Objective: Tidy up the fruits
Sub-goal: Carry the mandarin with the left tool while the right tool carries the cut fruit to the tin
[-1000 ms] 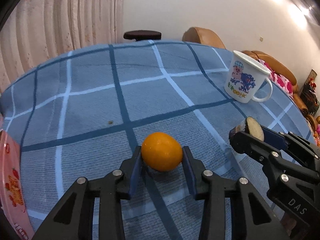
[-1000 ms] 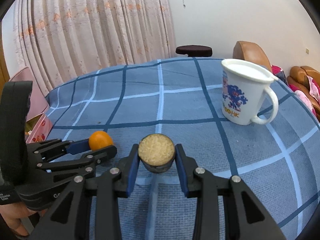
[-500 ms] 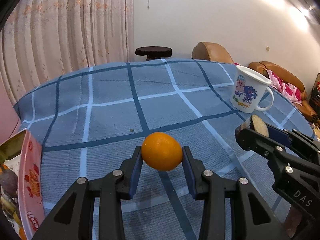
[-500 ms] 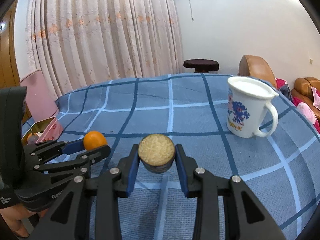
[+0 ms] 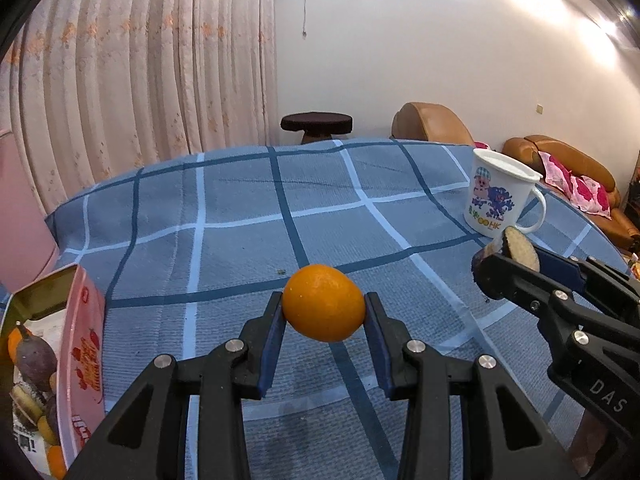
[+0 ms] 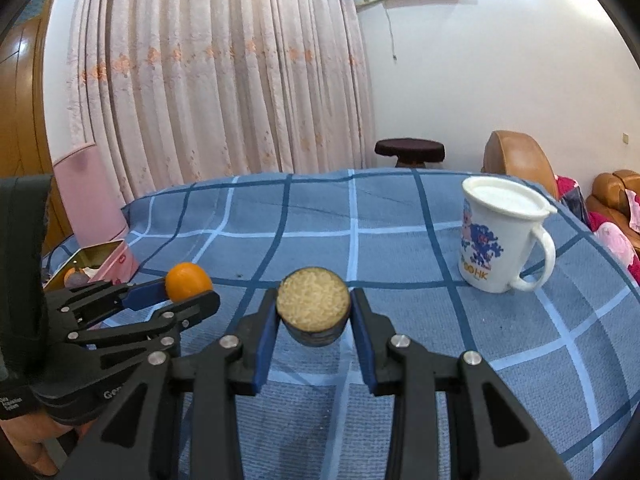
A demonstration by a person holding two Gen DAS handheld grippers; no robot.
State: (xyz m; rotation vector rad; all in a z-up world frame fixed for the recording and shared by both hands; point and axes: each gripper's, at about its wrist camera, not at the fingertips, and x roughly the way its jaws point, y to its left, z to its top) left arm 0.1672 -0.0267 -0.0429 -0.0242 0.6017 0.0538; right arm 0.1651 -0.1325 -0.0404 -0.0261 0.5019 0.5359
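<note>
My left gripper (image 5: pixel 324 314) is shut on an orange (image 5: pixel 323 302), held clear above the blue checked tablecloth (image 5: pixel 240 240). My right gripper (image 6: pixel 314 312) is shut on a halved dark-skinned fruit (image 6: pixel 313 305) with pale grainy flesh facing the camera. In the left wrist view the right gripper (image 5: pixel 508 258) and its fruit half (image 5: pixel 520 250) appear at the right. The right wrist view has the left gripper (image 6: pixel 188 292) and the orange (image 6: pixel 187 281) at the left. A pink tin (image 5: pixel 82 344) at the lower left holds several fruits.
A white lidded mug (image 6: pixel 500 236) with a cartoon print stands on the cloth at the right. Behind the table are a dark round stool (image 5: pixel 316 124), brown leather seats (image 5: pixel 568 172) and a curtain. A hand (image 6: pixel 24 444) grips the left tool.
Both grippers have lifted with their fruit and tilted up, so more of the room and curtain shows. The pink tin has come into view at the left.
</note>
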